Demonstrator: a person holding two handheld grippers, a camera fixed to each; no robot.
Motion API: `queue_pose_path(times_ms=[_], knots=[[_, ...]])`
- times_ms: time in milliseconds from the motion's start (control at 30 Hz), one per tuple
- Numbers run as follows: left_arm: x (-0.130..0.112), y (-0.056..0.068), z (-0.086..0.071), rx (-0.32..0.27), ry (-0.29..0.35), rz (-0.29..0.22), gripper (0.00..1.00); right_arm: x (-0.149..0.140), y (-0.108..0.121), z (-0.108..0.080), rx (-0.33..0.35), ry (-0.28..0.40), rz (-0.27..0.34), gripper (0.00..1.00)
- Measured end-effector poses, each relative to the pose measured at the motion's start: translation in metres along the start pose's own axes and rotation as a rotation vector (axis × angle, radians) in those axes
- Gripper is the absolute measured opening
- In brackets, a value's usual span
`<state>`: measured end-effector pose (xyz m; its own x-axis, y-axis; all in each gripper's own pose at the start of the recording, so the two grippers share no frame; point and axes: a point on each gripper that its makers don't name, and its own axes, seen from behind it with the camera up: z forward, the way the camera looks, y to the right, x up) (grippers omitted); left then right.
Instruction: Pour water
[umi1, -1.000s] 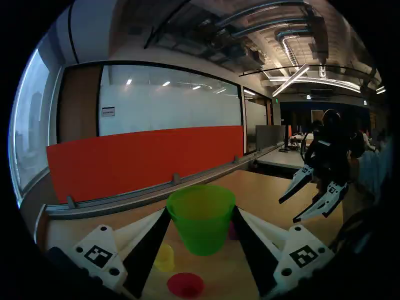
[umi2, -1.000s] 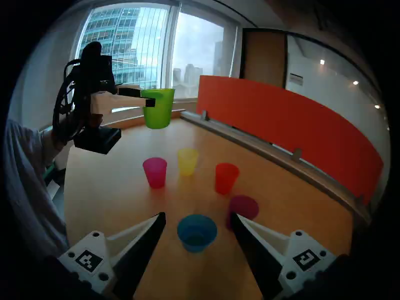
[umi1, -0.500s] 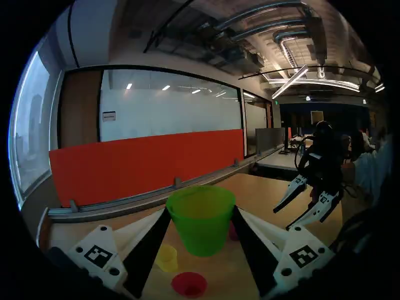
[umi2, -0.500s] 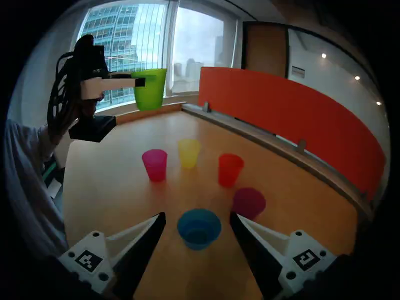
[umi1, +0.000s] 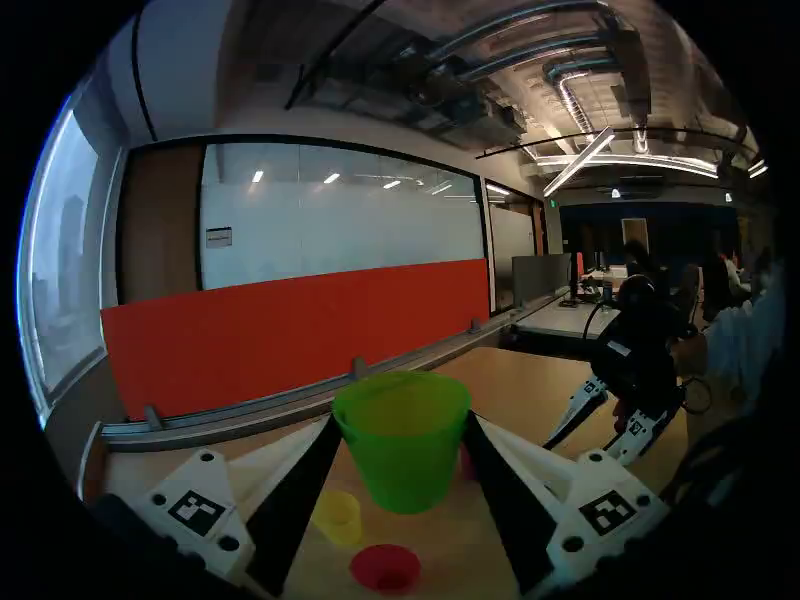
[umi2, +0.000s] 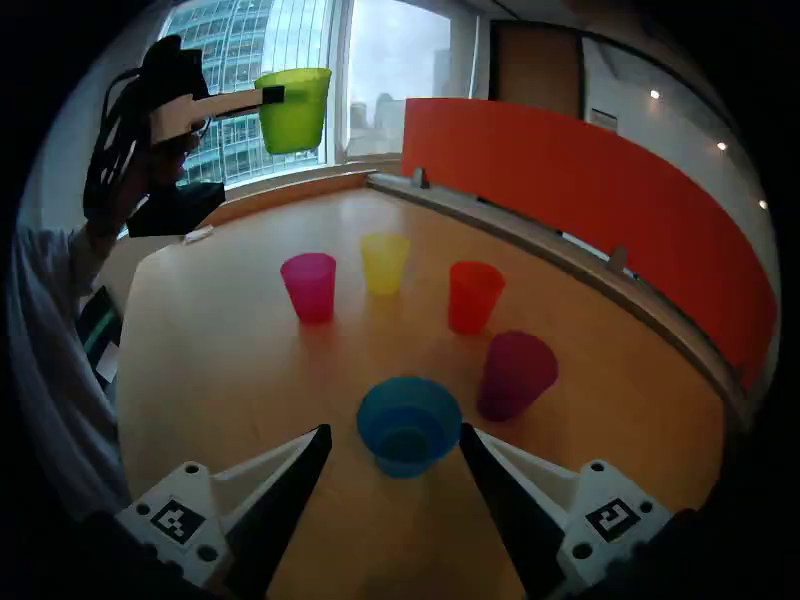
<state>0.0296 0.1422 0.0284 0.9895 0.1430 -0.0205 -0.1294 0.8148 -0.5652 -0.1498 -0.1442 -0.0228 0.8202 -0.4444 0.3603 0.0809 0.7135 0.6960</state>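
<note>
A green cup (umi1: 402, 445) is held upright in the air, with my left gripper (umi1: 402, 420) shut on its sides. In the right gripper view the same green cup (umi2: 293, 109) hangs high at the upper left, in a hand-held gripper over the table's far end. A blue cup (umi2: 408, 425) stands on the wooden table (umi2: 220, 360) just ahead of my right gripper (umi2: 394, 432), which is open with a finger on each side of it. Whether the cups hold water cannot be told. In the left gripper view the right gripper (umi1: 605, 425) hangs low at the right.
Around the blue cup stand a pink cup (umi2: 309, 286), a yellow cup (umi2: 384, 262), an orange cup (umi2: 474, 295) and a purple cup (umi2: 515, 374). An orange partition (umi2: 600, 200) lines the table's far edge. A person's sleeve (umi2: 50, 380) is at the left.
The left gripper has lifted the green cup higher. The right gripper has come closer to the blue cup and the cups behind it.
</note>
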Motion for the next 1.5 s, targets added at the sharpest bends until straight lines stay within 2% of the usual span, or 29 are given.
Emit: queue_pose_path(times_ms=[400,900,1433,1500], knots=[[0.003,0.001,-0.002,-0.001,0.0,0.008,0.87,-0.015,0.006,0.017,-0.01,-0.029,0.024,1.0],[-0.001,0.0,-0.004,0.0,-0.008,0.011,0.87,-0.018,0.01,0.046,-0.013,-0.044,0.023,1.0],[-0.002,-0.001,-0.006,-0.003,-0.01,0.007,0.87,-0.02,0.008,0.056,-0.01,-0.042,0.02,1.0],[-0.003,-0.001,-0.006,-0.001,-0.012,0.007,0.87,-0.021,0.009,0.056,-0.012,-0.042,0.017,0.97]])
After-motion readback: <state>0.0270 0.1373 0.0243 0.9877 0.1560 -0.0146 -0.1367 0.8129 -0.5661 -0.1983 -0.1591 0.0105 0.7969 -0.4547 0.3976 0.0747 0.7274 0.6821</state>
